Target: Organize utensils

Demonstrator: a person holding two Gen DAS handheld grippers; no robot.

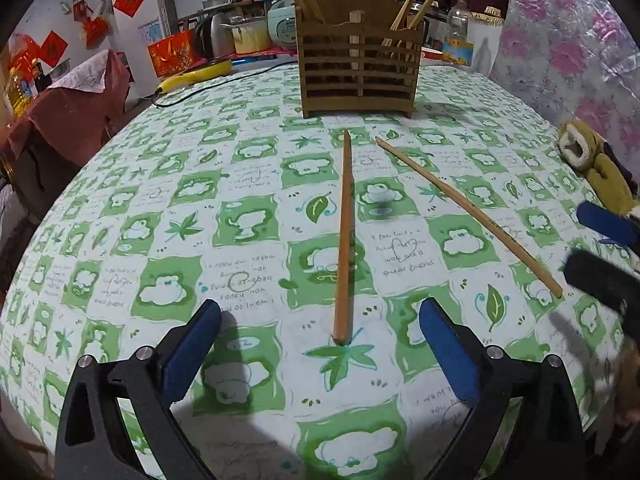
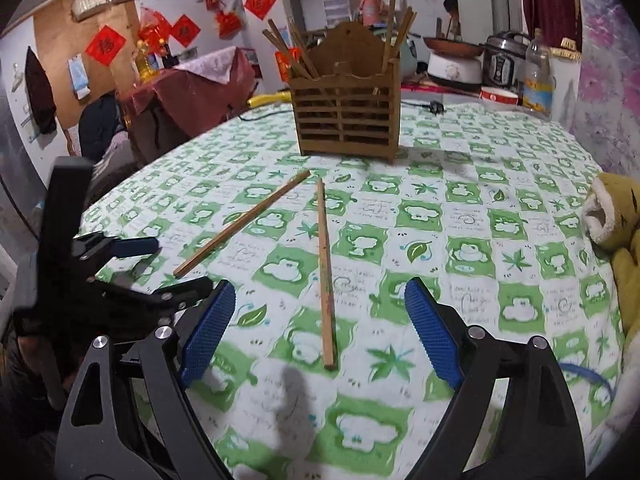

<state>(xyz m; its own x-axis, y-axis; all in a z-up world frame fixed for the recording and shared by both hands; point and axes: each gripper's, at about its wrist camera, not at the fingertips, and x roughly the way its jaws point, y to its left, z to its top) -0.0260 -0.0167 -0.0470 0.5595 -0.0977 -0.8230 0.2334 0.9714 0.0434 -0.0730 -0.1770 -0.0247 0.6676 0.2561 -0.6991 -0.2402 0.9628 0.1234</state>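
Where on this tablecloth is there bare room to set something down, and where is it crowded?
Free: the cloth left of the darker chopstick, out to the table's left edge, and the patch between the paler chopstick and the slipper. Crowded: the narrowing strip between both chopsticks before the wooden holder, and the far edge behind it, lined with appliances and a bottle.

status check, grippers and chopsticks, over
Left gripper open, empty. Right gripper open, empty. Two loose chopsticks flat on tablecloth, short of holder. Path clear.
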